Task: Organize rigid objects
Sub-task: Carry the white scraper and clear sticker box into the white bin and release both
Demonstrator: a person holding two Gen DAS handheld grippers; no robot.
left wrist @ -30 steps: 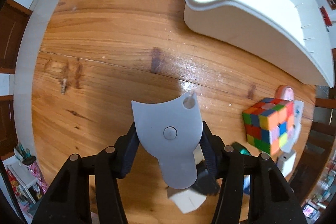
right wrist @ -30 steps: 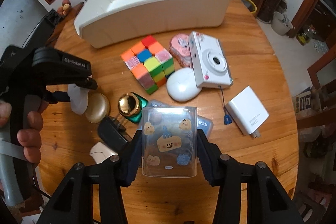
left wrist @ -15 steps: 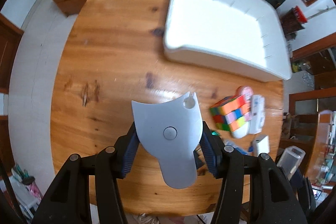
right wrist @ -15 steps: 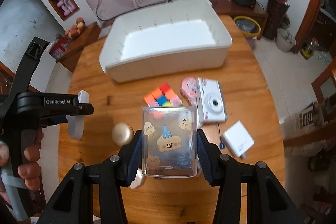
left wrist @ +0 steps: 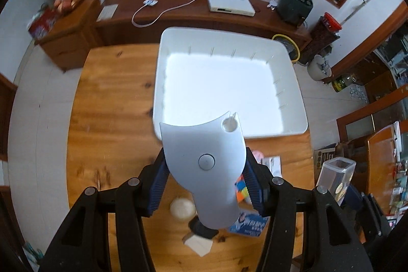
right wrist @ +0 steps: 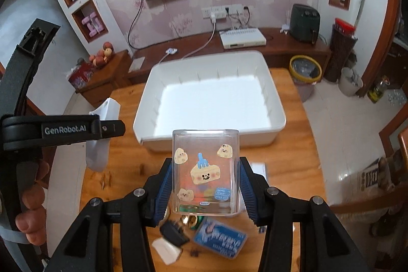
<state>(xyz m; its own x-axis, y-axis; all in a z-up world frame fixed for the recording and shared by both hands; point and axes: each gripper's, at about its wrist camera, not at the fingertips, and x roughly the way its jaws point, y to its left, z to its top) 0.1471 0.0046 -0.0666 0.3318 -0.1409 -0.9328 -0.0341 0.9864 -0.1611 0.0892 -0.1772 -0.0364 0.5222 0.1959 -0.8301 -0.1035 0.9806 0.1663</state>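
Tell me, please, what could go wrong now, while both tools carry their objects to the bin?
1. The clear box is smooth and held only by its sides; it might slip from the right tool.
2. Both tools approach the bin together and could collide.
3. The grey piece sticks out beyond the left tool and could catch the rim.

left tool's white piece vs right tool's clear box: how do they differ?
The white plastic piece is opaque and plain, with a round button and a small hole; the clear box is see-through and carries cartoon cheese stickers. The piece is a flat, curved plate; the box is a hollow, rectangular container. Shared: each is clamped between its tool's blue pads, held above the table short of the white bin.
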